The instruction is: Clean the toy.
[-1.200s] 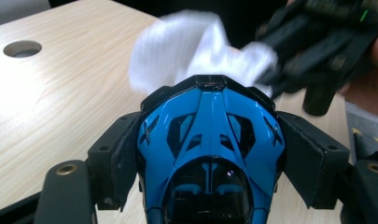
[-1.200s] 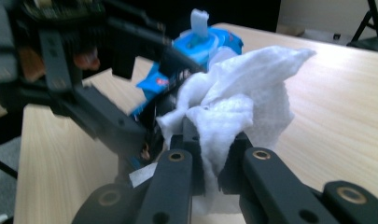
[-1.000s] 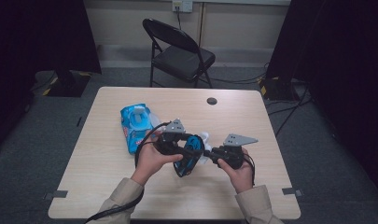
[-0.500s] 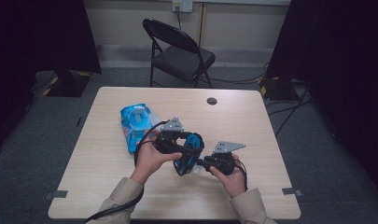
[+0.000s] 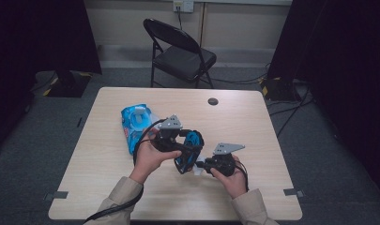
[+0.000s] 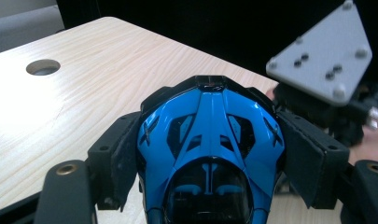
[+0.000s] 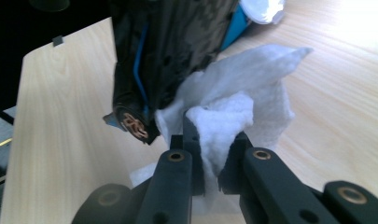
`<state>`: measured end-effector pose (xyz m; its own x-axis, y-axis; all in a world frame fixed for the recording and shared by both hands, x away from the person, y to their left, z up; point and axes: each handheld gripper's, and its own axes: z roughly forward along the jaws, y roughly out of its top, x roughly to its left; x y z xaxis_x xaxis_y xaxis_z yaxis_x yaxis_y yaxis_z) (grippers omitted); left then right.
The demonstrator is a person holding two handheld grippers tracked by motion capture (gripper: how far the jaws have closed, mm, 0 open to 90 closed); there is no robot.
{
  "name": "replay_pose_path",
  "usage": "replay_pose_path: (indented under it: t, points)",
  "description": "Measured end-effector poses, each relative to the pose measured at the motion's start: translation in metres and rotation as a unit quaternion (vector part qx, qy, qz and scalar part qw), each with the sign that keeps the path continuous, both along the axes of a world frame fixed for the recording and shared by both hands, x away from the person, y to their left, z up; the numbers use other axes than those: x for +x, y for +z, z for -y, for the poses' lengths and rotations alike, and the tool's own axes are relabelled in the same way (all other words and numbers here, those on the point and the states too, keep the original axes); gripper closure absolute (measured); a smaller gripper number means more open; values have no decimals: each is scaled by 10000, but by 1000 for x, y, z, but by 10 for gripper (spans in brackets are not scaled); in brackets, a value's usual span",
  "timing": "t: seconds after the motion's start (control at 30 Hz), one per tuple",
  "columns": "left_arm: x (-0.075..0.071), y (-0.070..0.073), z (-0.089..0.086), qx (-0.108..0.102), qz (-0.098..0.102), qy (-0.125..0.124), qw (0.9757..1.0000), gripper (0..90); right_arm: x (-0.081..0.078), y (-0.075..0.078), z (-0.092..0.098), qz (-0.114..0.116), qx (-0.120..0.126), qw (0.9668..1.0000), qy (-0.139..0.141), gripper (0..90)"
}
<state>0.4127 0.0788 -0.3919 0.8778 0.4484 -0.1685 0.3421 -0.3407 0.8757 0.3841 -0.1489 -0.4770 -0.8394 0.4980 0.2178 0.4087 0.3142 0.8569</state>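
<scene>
Standing at frame centre in the high view: pale wooden table (image 5: 108,154), a round hole near its far edge. Blue plastic wipes packet (image 5: 135,123) lies left of centre. Glossy blue-and-black toy car (image 6: 210,154) is held off the tabletop at lower centre, nose away, left gripper (image 5: 190,152) clamped on its flanks. Right gripper (image 7: 213,154), lower centre, jaws pinched on a crumpled white wipe (image 7: 235,109), which touches the car's dark underside.

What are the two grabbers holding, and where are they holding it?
The left gripper clamps the blue toy car by its two sides. The right gripper pinches a bunched fold of the white wipe.
</scene>
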Motion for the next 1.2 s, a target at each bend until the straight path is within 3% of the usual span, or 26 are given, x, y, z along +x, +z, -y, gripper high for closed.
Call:
replay_pose_path:
  t: [0.3, 0.57, 0.87, 1.2]
  points:
    - [-3, -13, -7, 52, -112, 14, 9999, 262, 12, 32, 26, 303, 342, 9981, -419, 850]
    - [-6, -19, -7, 73, -214, -45, 9997, 262, 17, 66, 36, 636, 692, 9940, -561, 849]
    - [-8, -22, 2, 43, -255, -161, 9995, 262, 16, 66, 22, 663, 667, 9948, -390, 850]
    - [-9, -23, 5, 87, -290, -189, 9994, 262, 16, 61, 21, 565, 651, 9953, -438, 850]
